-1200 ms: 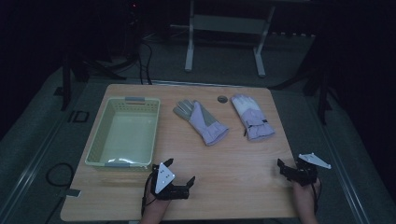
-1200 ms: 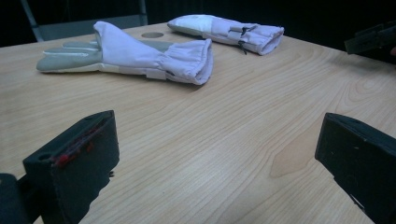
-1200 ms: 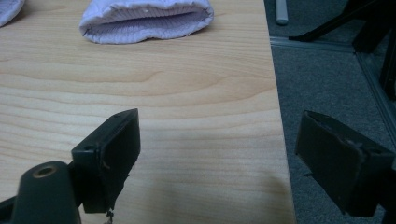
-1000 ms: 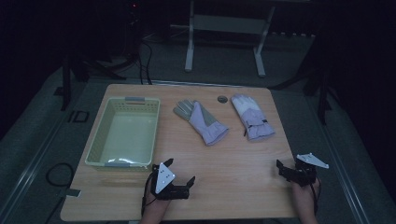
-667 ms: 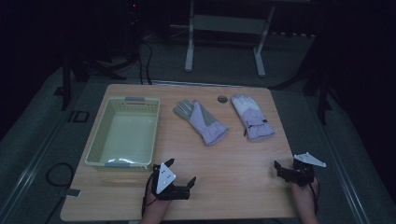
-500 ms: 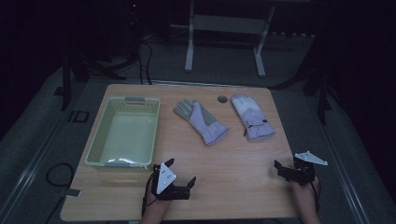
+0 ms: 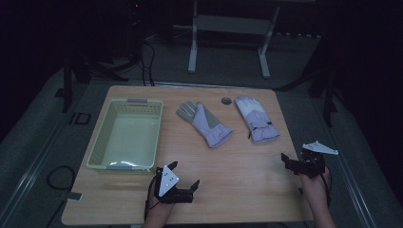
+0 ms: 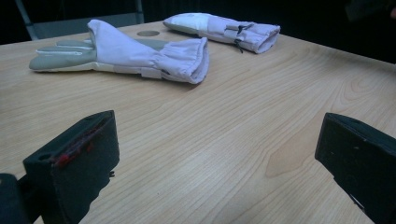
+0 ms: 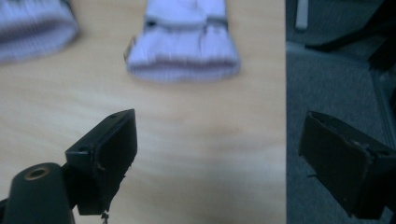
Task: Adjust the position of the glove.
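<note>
A light wooden table (image 7: 247,166) is seen from above, with a pale green perforated plastic basket (image 7: 125,135) set at its left side. To the right of the basket, two lilac fabric gloves are laid flat and apart: a grey-palmed glove (image 7: 205,124) near the middle and a white-tipped glove (image 7: 256,119) beyond it. A small dark round disc (image 7: 226,100) is placed between their far ends. The left gripper (image 7: 183,178) is held at the near edge, its jaws spread wide and empty. The right gripper (image 7: 291,161) is held at the table's right edge, likewise spread on nothing. No obstacle is seen between grippers and gloves.
</note>
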